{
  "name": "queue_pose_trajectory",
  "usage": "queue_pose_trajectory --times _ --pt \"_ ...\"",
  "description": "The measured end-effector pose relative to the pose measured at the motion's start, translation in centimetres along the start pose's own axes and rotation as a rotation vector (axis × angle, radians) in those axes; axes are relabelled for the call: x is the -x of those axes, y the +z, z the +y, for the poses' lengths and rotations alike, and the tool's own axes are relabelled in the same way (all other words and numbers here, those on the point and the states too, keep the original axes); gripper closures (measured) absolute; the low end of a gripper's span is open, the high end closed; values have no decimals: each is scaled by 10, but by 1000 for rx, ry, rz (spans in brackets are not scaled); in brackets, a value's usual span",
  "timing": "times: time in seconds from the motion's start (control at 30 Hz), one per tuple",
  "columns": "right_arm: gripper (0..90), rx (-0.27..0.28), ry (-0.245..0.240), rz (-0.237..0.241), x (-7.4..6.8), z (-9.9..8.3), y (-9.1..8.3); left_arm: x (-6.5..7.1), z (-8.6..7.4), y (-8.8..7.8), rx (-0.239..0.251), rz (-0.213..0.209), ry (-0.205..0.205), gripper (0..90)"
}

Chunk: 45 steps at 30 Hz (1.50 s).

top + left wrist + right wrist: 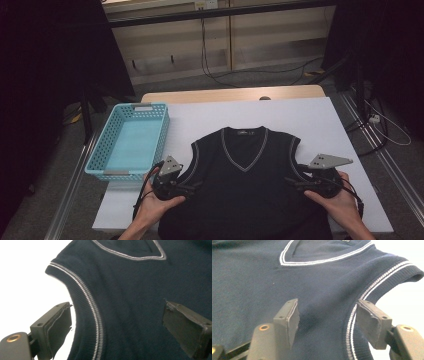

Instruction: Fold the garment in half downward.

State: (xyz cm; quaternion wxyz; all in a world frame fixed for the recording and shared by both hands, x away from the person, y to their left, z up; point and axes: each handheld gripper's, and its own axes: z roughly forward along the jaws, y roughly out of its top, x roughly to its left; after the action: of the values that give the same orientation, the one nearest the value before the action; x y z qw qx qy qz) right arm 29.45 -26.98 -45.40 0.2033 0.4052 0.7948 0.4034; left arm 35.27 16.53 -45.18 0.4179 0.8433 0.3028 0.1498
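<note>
Getting ready to fold the vest (245,175)

It lies flat on the white table (320,120), neck away from the person. The left gripper (187,187) and right gripper (295,182) sit open over its armholes (nothing pinched). No fold is made yet; the blue basket (102,162) waits.

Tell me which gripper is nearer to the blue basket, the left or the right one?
The left. The left gripper sits at the vest's left armhole, just beside the blue basket's near corner. The right gripper is at the opposite armhole, across the vest from the basket.
</note>
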Motion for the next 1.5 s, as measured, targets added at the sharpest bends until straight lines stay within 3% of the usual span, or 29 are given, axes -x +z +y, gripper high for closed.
queue_pose_trajectory --times 0.33,0.67,0.83,0.9,1.0,1.2,1.3,1.5 --pt "289 0 6 -4 5 5 3 -4 7 6 16 6 -14 83" --pt "282 -8 9 -12 20 17 5 -10 37 30 70 12 -4 105" --pt "250 -17 11 -39 32 28 9 -20 51 45 45 0 -13 119" --pt "249 -13 8 -50 36 31 11 -24 56 49 36 21 11 118" --pt "247 -14 13 -70 46 38 15 -33 63 56 30 21 -8 112" --pt "330 -18 32 -86 66 50 25 -50 75 68 27 24 -25 104" --pt "379 -22 41 -90 75 56 34 -54 80 74 28 19 -29 142" --pt "471 -36 37 -113 87 68 52 -60 86 92 26 39 -31 133"
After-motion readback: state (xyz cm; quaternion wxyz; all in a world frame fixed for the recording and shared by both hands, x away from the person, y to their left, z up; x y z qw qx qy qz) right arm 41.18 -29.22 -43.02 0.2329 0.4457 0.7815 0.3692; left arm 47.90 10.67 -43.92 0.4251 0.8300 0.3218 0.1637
